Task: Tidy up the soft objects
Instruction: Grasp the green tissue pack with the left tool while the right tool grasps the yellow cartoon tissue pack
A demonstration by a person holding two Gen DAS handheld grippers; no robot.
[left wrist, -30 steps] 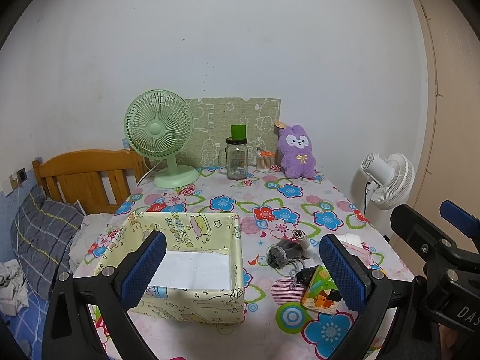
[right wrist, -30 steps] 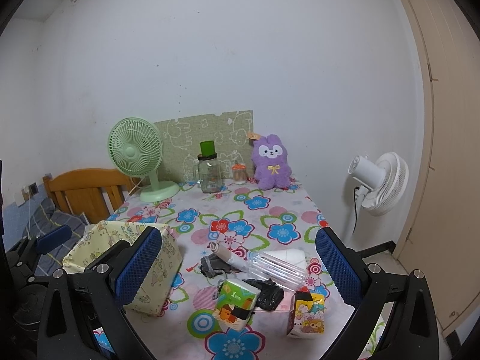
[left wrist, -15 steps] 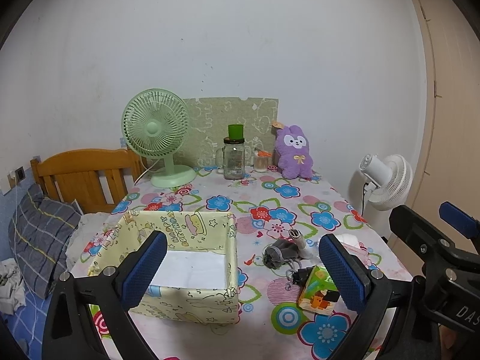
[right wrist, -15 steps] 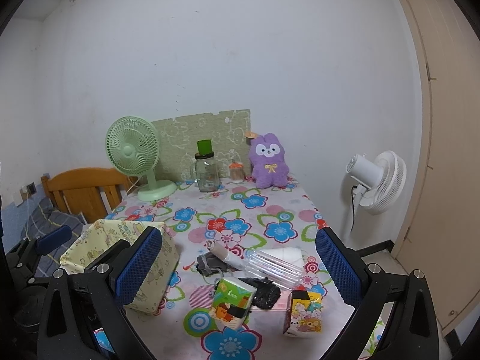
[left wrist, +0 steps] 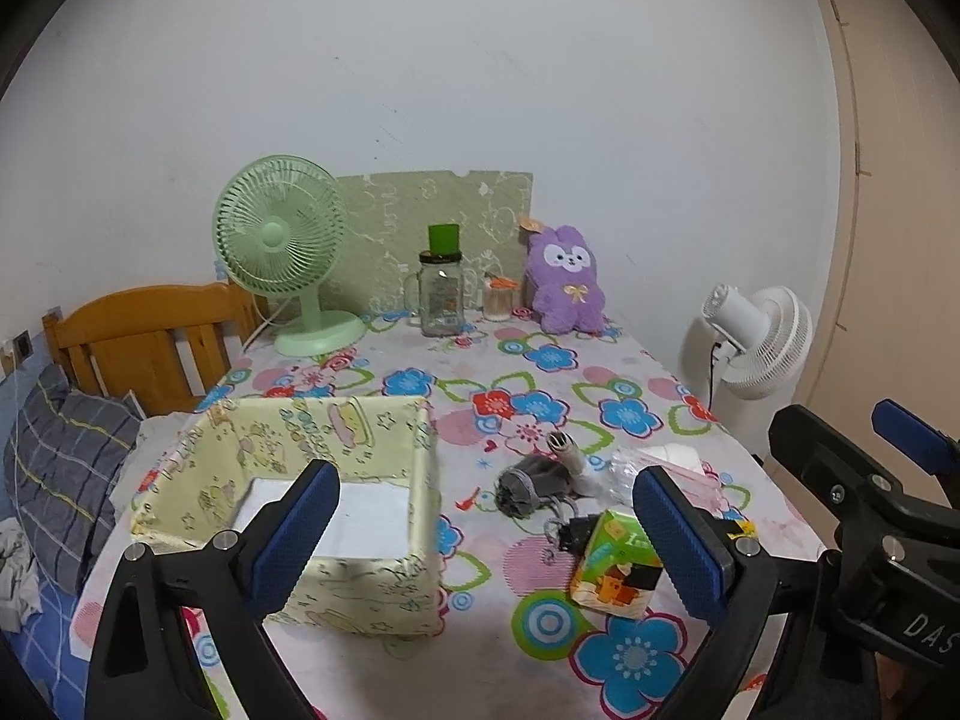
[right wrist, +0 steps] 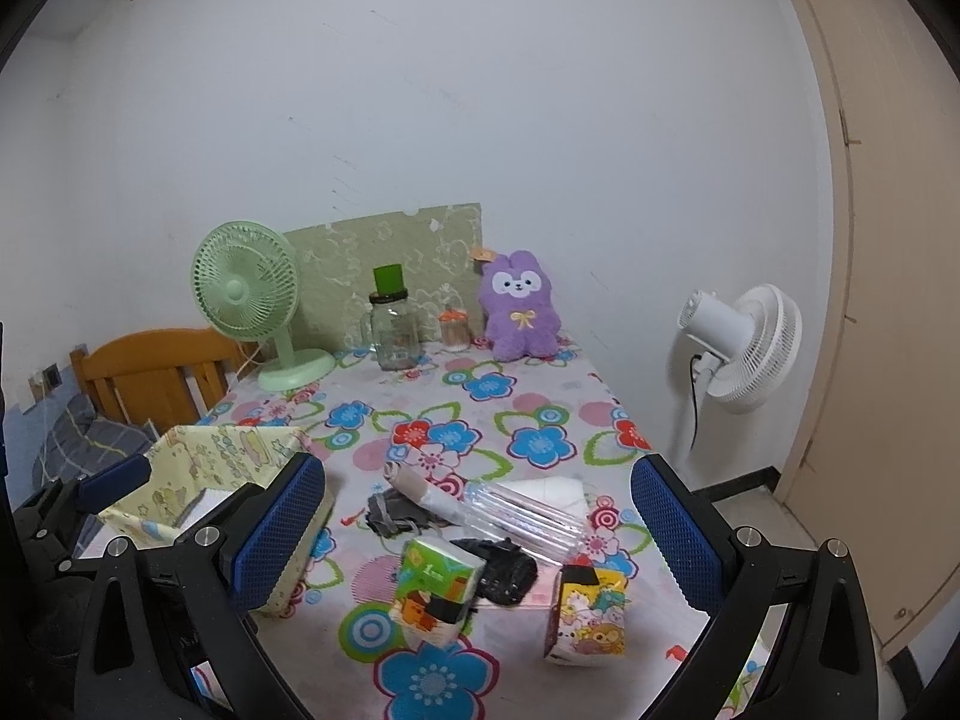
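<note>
My left gripper (left wrist: 486, 540) hovers above the near edge of the tabletop (left wrist: 540, 372), its fingers (left wrist: 294, 534) spread wide with nothing between them. My right gripper (right wrist: 480, 534) hangs the same way, fingers (right wrist: 675, 531) wide apart and empty. To the left stands the yellow fabric box (left wrist: 336, 498), open on top, only a white base showing inside. Just right of it lies a loose heap: a grey pouch (left wrist: 522, 483), a rolled tube (right wrist: 420, 489), a clear plastic pack (right wrist: 528, 519), a black bundle (right wrist: 501, 570), a green tissue pack (right wrist: 438, 591) and a yellow cartoon pack (right wrist: 591, 615). A purple plush rabbit (right wrist: 519, 306) sits upright at the far end against the wall, beside a glass jar (right wrist: 393, 327) and a green desk fan (right wrist: 252, 306).
</note>
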